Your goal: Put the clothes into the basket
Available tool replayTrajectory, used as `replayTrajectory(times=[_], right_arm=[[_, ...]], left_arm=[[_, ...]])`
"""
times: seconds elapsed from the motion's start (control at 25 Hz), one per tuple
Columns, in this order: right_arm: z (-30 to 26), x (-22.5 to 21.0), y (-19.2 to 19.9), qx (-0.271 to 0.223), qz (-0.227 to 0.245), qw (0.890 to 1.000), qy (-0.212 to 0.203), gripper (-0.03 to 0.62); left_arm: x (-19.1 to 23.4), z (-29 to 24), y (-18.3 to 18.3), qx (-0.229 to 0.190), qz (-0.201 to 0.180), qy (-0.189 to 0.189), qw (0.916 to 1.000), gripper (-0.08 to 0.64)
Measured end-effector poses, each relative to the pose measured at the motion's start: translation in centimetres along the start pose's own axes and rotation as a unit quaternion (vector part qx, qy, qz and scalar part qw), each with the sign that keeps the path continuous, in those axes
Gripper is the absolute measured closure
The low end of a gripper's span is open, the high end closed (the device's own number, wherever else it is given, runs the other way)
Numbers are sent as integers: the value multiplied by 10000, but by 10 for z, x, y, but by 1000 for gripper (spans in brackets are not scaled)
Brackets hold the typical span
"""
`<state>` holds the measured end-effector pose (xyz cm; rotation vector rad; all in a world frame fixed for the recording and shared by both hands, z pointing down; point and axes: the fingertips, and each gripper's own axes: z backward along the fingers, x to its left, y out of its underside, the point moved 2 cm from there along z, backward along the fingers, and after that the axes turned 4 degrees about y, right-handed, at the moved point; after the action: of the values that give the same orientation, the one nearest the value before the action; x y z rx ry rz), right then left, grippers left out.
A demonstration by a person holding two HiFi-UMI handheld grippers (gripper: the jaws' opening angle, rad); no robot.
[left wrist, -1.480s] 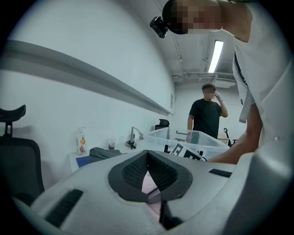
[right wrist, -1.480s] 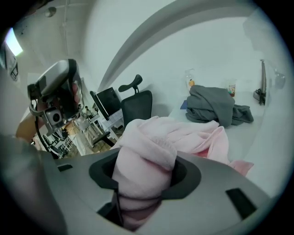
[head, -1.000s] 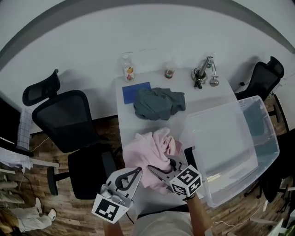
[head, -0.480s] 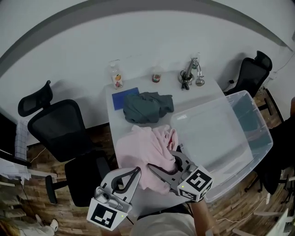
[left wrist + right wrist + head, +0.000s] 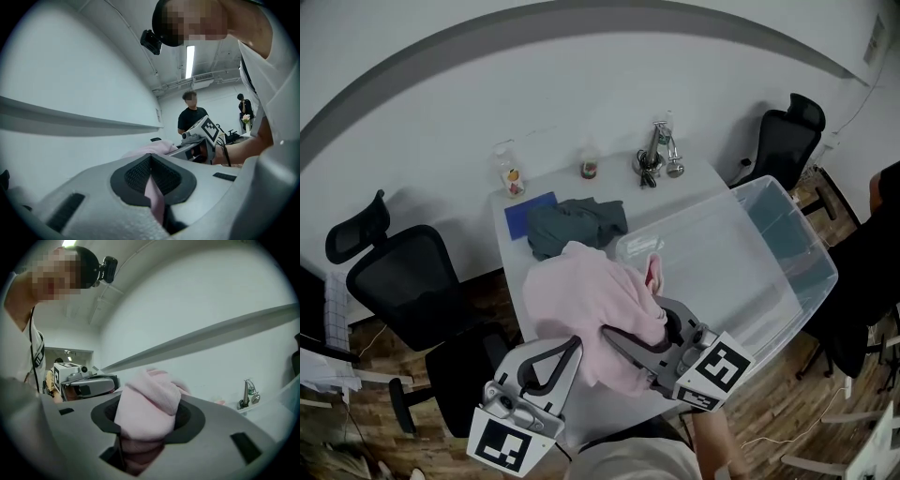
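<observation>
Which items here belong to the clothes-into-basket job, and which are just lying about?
Job: pink garment, grey-green garment, clear basket.
Lying about: bottle, small jar, blue pad, metal utensils, office chair.

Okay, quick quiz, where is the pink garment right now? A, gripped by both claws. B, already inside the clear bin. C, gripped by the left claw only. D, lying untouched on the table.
A: the pink garment is pinched as a thin strip in the left claw and as a thick bunch in the right claw. It is still outside the clear bin.
</observation>
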<state>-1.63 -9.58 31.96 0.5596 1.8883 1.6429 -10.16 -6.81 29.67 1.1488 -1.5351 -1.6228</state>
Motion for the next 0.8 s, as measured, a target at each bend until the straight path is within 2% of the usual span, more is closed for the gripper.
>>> replayTrajectory(times=[0.16, 0.48, 0.8], right_arm=[[18, -6, -23, -317, -42, 9995, 62, 382], [59, -28, -69, -822, 253, 9953, 447, 383], [106, -64, -79, -940, 315, 9899, 1018, 383]], left_arm=[[-7, -10, -22, -192, -191, 94, 9996, 554], [-23, -41, -53, -489, -486, 373, 9969, 554], [-39, -77, -68, -627, -627, 692, 9937, 554]])
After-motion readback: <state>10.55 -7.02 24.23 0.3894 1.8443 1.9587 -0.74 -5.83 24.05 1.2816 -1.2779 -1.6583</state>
